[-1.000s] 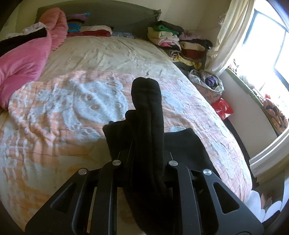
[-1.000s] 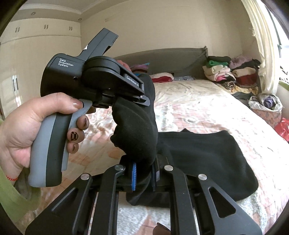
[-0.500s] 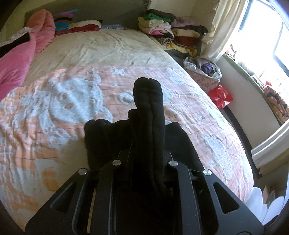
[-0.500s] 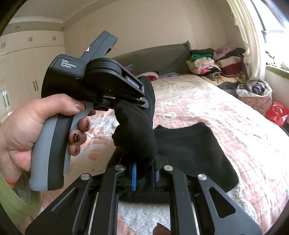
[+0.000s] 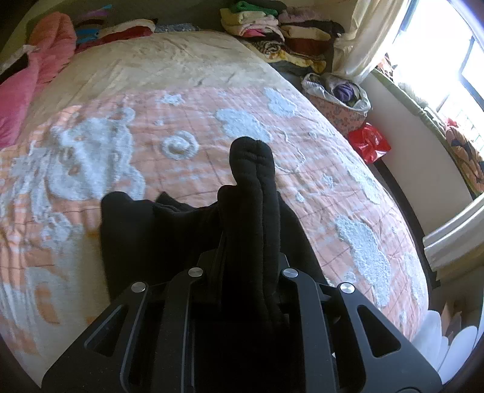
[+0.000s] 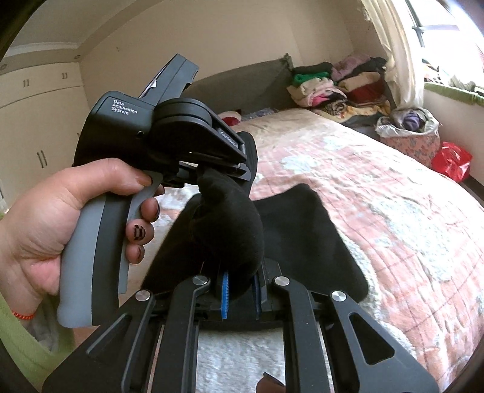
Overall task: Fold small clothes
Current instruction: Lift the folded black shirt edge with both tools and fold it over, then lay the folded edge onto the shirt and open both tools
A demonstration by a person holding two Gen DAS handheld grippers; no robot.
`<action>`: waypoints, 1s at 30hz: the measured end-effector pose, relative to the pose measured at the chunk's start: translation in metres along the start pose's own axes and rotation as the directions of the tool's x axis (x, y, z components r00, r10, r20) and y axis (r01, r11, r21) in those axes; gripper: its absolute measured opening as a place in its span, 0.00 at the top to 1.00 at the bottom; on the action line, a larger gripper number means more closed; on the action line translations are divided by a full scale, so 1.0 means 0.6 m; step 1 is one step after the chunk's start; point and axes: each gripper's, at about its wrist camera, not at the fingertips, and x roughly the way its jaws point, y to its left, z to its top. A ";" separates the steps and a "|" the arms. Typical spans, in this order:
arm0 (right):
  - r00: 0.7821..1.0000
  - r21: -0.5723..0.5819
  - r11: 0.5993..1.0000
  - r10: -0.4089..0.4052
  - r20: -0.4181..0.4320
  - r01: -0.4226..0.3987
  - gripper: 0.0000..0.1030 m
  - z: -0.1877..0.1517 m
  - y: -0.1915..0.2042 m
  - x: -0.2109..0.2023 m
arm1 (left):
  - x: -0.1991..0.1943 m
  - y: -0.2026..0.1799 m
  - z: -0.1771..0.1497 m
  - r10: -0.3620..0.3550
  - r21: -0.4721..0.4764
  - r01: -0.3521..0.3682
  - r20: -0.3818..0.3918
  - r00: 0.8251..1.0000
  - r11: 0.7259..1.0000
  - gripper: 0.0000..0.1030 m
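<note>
A black fleece garment (image 5: 157,235) hangs between both grippers above the bed; its lower part rests on the quilt (image 6: 305,229). My left gripper (image 5: 245,266) is shut on a bunched fold of it that sticks up past the fingers (image 5: 252,169). My right gripper (image 6: 240,287) is shut on another bunch (image 6: 230,229), its blue pads (image 6: 224,290) pressed on the cloth. In the right wrist view the left gripper (image 6: 242,169), held by a hand, is just ahead and close, clamped on the same garment.
A bed with an orange and white quilt (image 5: 187,127) fills the view. Pink bedding (image 5: 18,90) lies at its left. Folded clothes (image 5: 272,24) are piled at the far right corner. A bag of clothes (image 5: 338,93) and a red bag (image 5: 367,142) stand by the window wall.
Both grippers have moved forward and leftward over the bed with the garment. The cloth on the quilt has drawn in and bunched narrower. Both stay shut.
</note>
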 end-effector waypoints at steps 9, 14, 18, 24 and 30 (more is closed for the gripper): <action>0.999 0.044 0.999 -0.030 -0.042 0.032 0.90 -0.021 -0.046 0.010 | 0.058 -0.035 -0.002 -0.006 0.002 0.006 -0.057 0.998 1.000 0.83; 0.996 0.095 0.995 -0.012 -0.088 0.021 0.88 -0.025 -0.074 0.029 | 0.087 -0.042 -0.004 0.006 -0.006 -0.007 -0.093 0.996 1.000 0.68; 0.992 0.168 0.986 0.024 -0.127 -0.002 0.82 -0.034 -0.101 0.039 | 0.092 -0.039 -0.004 -0.071 -0.035 0.068 -0.090 0.993 0.997 0.38; 0.976 0.284 0.956 0.122 -0.180 -0.067 0.73 -0.041 -0.145 0.053 | 0.046 -0.029 -0.003 -0.044 -0.016 0.044 -0.009 0.999 0.999 0.33; 0.959 0.320 0.934 0.226 -0.171 -0.163 0.40 -0.014 -0.158 0.037 | -0.008 0.030 -0.044 0.041 0.014 -0.042 0.085 0.996 0.999 0.32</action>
